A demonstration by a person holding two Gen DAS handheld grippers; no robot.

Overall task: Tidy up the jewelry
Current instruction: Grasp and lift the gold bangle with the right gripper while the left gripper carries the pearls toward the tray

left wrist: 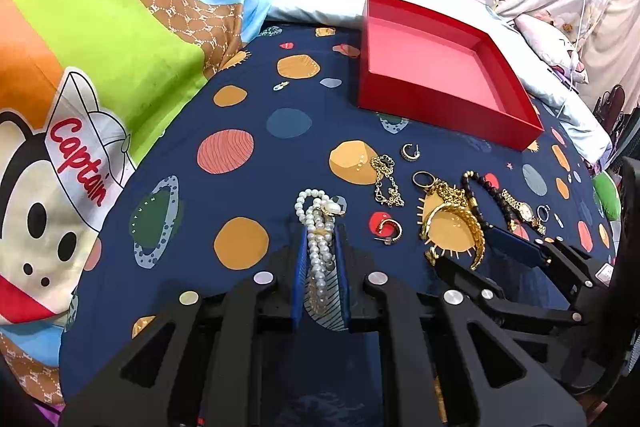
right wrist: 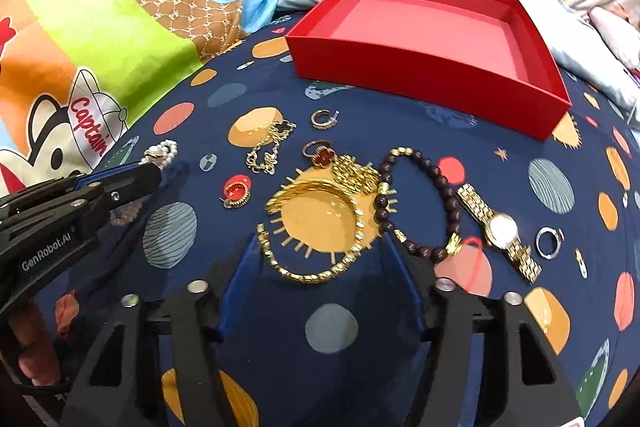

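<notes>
Left wrist view: left gripper (left wrist: 320,259) has its fingers closed around a doubled-up white pearl necklace (left wrist: 318,227) with a gold clasp, lying on the planet-print bedsheet (left wrist: 248,163). Right gripper (right wrist: 320,247) is spread wide over a chunky gold chain (right wrist: 320,219); red box (right wrist: 420,67) sits behind.

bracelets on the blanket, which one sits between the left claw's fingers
The white pearl bracelet; the dark bead bracelet and gold chain bracelet lie apart.

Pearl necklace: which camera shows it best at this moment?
The left wrist view. The pearl necklace lies full length between the left claw's fingers, strands and clasp clear. The right wrist view shows only its clasp end beyond the left claw's tip; the rest is hidden behind it.
</notes>
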